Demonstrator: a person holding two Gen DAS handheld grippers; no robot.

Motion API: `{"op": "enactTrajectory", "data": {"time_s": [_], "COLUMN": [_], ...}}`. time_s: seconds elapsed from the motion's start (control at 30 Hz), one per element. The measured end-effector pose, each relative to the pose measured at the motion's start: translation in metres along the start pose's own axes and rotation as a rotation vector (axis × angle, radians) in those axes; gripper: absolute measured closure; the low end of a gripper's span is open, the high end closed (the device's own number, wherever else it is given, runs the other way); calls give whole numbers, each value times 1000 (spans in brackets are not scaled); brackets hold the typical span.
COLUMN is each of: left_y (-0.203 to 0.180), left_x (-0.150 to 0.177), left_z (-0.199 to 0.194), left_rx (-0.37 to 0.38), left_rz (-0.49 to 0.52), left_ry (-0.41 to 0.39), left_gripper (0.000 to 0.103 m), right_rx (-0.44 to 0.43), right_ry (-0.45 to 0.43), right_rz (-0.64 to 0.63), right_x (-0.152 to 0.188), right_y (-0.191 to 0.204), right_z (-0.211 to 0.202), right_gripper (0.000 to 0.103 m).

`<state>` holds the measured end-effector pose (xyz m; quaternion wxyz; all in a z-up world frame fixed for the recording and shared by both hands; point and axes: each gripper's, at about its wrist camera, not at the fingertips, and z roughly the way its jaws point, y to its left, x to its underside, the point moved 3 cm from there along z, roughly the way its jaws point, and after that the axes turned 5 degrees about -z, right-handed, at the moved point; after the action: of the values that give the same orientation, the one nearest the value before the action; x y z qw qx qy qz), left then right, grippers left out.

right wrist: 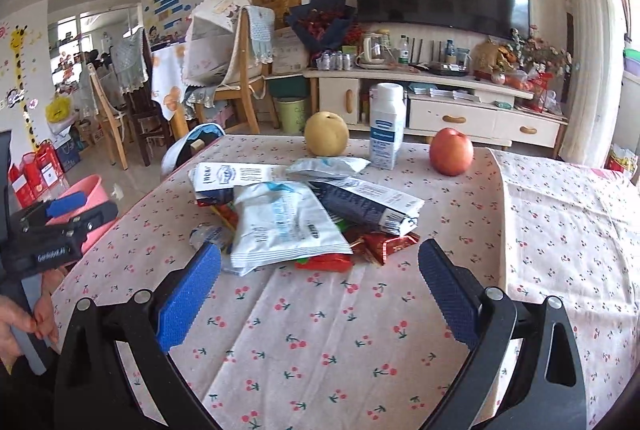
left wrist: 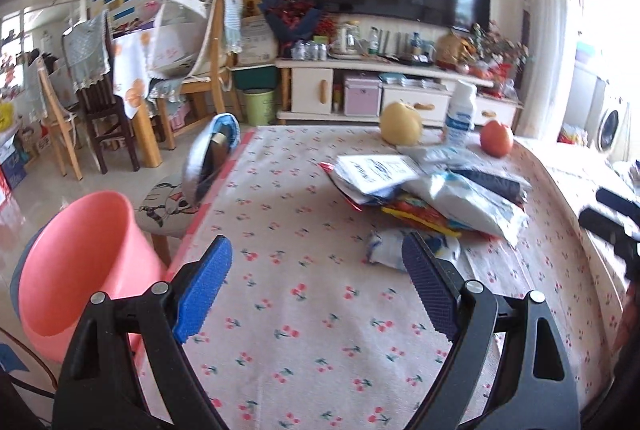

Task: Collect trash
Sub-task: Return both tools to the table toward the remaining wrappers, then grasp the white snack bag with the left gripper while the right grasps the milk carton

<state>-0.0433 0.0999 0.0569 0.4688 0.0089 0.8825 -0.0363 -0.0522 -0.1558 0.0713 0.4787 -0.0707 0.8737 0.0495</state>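
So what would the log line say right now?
left gripper: open, empty | right gripper: open, empty | wrapper pile: on table, untouched | pink bin: beside table

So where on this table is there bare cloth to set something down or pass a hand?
Free: the near cloth between the grippers and the wrapper pile, and the stretch right of the apple. Crowded: the pile, with pear and bottle behind it.

Bare tablecloth [right wrist: 320, 330] before wrapper heap [right wrist: 288, 222]
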Motion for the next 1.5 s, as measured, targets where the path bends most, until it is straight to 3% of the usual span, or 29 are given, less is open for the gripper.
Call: {"op": "enactTrajectory", "data": {"time_s": [0.17, 0.37, 0.53, 0.83, 1.0, 1.17, 1.27, 1.4, 1.47, 1.5], "left_y": [-36, -77, -90, -86, -86, -96, -95, -100, -105, -108], "left_x": [8, 18, 24, 29, 18, -2, -13, -14, -11, -9], "left_z": [6, 13, 32, 70, 62, 41, 35, 43, 52, 56], "left_rx": [66, 121, 131, 71, 112, 186, 281, 346, 343, 332], "left_rz": [20, 58, 29, 59, 32, 25, -58, -154, -179, -189], "left_ry": [42, 79, 136, 212, 181, 127, 126, 171, 195, 209], "left_gripper": [15, 15, 15, 15, 15, 15, 15, 15, 15, 15], "right_rx": [44, 36, 17, -7, -31, -90, -133, -220, -281, -312], "right_ry": [48, 64, 78, 117, 152, 179, 190, 243, 267, 271], "right_rz": [115, 236, 239, 155, 153, 199, 193, 199, 198, 192], "right_x": [-8, -15, -19, -31, -33, -34, -34, -28, -25, -25], "right_y": [-45, -88, -95, -97, -103, -114, -112, -104, -99, -96], "right_z": [11, 28, 49, 84, 110, 134, 145, 159, 162, 161], "right_gripper": [5, 5, 5, 5, 5, 5, 5, 5, 10, 21]}}
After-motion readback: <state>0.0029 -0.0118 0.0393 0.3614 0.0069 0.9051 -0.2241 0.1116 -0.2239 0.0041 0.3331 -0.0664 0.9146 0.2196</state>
